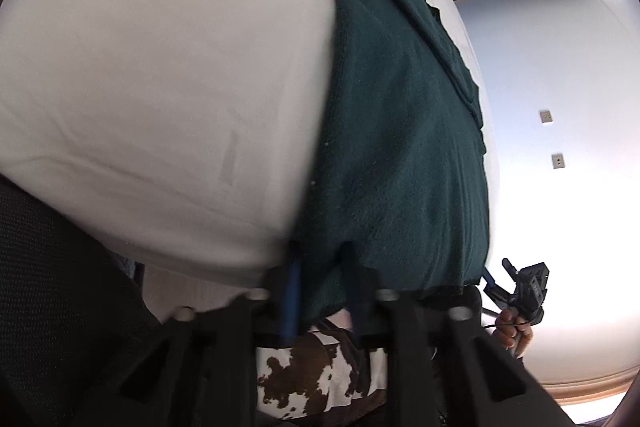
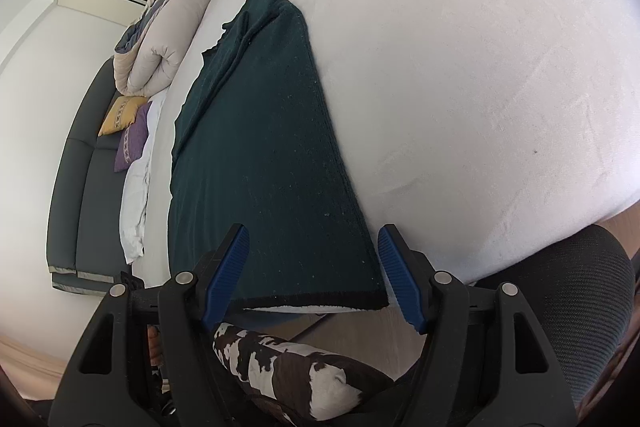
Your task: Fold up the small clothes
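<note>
Left gripper point(image 1: 320, 279) is clamped on the near hem of the dark green garment point(image 1: 400, 131), at its left corner, fabric pinched between the 2 pads. Garment lies flat on the white bed point(image 1: 160, 67), long axis running straight away from both tools, far end bunched. Right gripper point(image 2: 316, 275) is spread, its 2 blue pads straddling the right near corner point(image 2: 376, 301) without touching; that corner overhangs the bed edge just ahead of it. My read: right side must close on that corner before both lift the hem away.
</note>
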A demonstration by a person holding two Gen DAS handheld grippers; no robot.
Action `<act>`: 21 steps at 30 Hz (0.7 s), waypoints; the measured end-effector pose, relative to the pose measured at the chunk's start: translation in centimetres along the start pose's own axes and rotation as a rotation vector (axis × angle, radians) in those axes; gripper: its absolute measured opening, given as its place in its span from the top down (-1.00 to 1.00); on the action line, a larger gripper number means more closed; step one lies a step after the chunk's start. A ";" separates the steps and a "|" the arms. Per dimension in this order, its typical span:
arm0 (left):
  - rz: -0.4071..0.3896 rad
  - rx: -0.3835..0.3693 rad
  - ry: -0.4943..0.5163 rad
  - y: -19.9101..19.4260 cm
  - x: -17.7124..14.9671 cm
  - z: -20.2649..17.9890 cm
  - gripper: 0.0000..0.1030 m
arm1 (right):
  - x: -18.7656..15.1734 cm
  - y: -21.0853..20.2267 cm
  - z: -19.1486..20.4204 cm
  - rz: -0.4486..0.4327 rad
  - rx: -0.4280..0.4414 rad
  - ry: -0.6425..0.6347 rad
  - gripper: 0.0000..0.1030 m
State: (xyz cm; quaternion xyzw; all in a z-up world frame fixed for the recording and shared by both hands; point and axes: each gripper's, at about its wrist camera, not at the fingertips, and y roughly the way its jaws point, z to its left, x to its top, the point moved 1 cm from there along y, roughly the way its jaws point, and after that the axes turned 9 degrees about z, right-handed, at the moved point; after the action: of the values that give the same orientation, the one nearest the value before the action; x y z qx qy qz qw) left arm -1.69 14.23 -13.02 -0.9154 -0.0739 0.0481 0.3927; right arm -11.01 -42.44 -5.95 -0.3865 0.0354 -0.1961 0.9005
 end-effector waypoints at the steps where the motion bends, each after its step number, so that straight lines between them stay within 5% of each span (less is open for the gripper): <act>1: -0.004 -0.007 -0.006 0.1 0.0 0.1 0.89 | 0.0 -0.1 -0.2 0.000 -0.001 0.002 -0.28; 15: -0.031 0.018 0.053 -1.0 -0.3 -1.4 0.90 | 0.0 1.5 -0.6 0.082 -0.060 -0.010 -0.27; 17: -0.036 0.008 0.062 -1.4 -0.5 -1.6 0.90 | 0.0 1.7 -0.6 0.085 -0.061 -0.010 -0.07; 19: -0.047 -0.009 0.067 -1.9 -0.7 -1.8 0.90 | 0.1 1.9 -0.5 0.093 -0.063 -0.020 0.43; 21: -0.060 -0.032 0.070 -2.4 -0.8 -1.9 0.90 | 0.0 1.9 -0.4 0.091 -0.073 -0.027 0.61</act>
State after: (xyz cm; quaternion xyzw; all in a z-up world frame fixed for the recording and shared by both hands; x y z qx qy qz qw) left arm -2.40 14.39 -9.90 -0.9200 -0.0883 0.0033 0.3818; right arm -10.52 -41.53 -7.63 -0.4198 0.0478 -0.1481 0.8942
